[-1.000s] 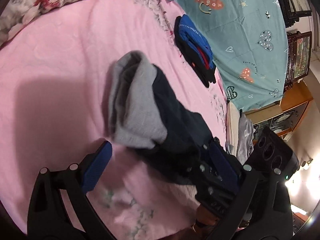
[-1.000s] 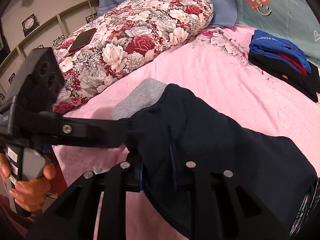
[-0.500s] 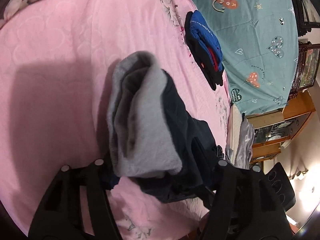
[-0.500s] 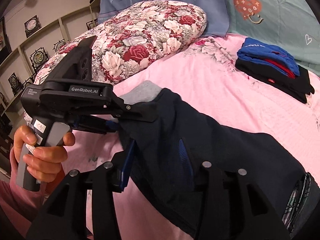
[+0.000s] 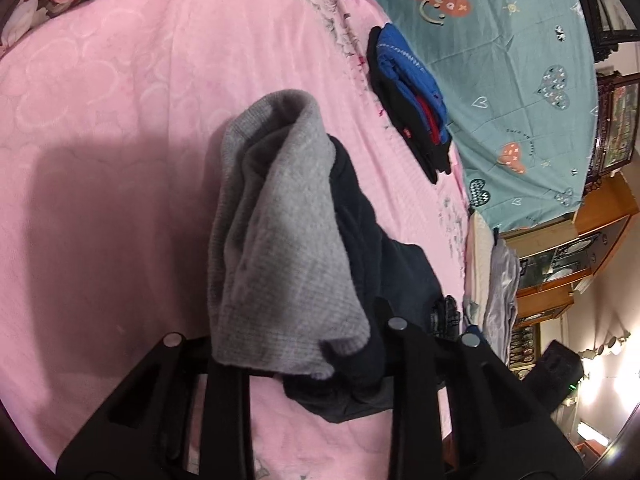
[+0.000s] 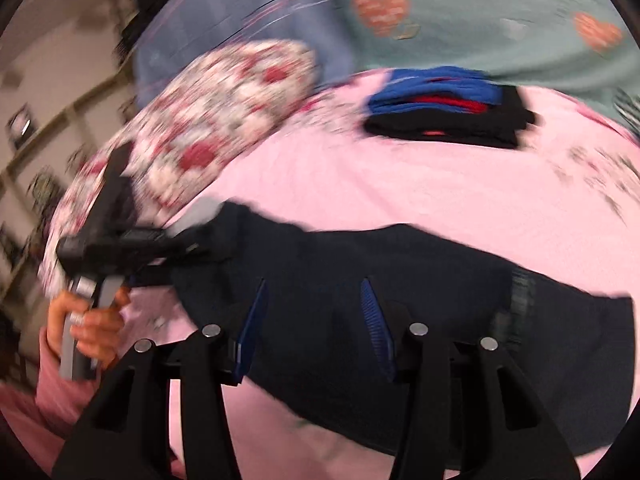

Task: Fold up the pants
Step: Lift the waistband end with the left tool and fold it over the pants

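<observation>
Left tongs (image 5: 304, 360) have just been closing and now pinch the grey end of the dark pants (image 5: 288, 232) on the pink bed (image 5: 120, 120). Right tongs (image 6: 316, 320) sit apart over the dark cloth, gripping nothing.

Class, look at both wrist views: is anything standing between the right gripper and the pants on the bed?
Nothing visible does. The right gripper hangs open directly over the dark pants, with only cloth beneath it. The left gripper, whose jaws have just been closing, pinches the pants' grey end, off to one side.
</observation>
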`<state>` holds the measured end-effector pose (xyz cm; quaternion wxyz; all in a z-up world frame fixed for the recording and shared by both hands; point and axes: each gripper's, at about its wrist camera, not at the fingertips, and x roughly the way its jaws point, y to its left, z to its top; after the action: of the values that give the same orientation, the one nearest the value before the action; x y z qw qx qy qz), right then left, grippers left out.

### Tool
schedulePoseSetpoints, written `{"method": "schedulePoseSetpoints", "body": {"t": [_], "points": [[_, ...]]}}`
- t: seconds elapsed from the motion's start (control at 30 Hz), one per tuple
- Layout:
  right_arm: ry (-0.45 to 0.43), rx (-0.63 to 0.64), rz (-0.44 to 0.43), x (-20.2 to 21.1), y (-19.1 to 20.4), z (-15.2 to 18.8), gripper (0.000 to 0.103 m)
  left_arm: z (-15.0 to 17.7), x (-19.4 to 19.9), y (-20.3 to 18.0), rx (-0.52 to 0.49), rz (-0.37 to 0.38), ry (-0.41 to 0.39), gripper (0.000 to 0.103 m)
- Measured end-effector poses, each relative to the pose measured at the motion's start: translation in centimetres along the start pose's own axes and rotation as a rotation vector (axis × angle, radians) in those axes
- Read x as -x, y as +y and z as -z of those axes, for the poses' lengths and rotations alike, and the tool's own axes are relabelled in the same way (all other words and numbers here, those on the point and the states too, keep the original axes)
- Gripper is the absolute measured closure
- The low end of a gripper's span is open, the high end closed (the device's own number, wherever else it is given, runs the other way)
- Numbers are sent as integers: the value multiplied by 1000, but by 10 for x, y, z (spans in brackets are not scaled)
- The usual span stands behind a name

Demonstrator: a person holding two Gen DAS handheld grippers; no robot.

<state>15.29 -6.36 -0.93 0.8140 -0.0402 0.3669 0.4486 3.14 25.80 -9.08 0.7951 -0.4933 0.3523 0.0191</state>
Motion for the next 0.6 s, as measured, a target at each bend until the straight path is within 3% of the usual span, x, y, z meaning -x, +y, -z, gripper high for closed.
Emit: {"method": "schedulePoseSetpoints", "body": {"t": [0.03, 0.1, 0.2, 0.27, 0.5, 0.6], "points": [[-3, -30, 39, 4, -11, 2, 60, 0, 2, -2, -2, 18, -6, 76], [34, -83, 135, 8, -37, 10, 85, 0, 7, -9, -14, 60, -16, 77], [109, -138, 222, 6, -64, 23, 95, 1, 13, -28, -46, 143, -28, 77], [183, -136, 235, -8, -73, 35, 98, 3, 14, -41, -66, 193, -22, 77], [168, -172, 199, -12, -82, 36, 99, 19, -10, -116, -147, 397, 80, 78], [159, -212, 158, -9, -87, 36, 99, 29, -33, -157, -184, 450, 123, 78]]}}
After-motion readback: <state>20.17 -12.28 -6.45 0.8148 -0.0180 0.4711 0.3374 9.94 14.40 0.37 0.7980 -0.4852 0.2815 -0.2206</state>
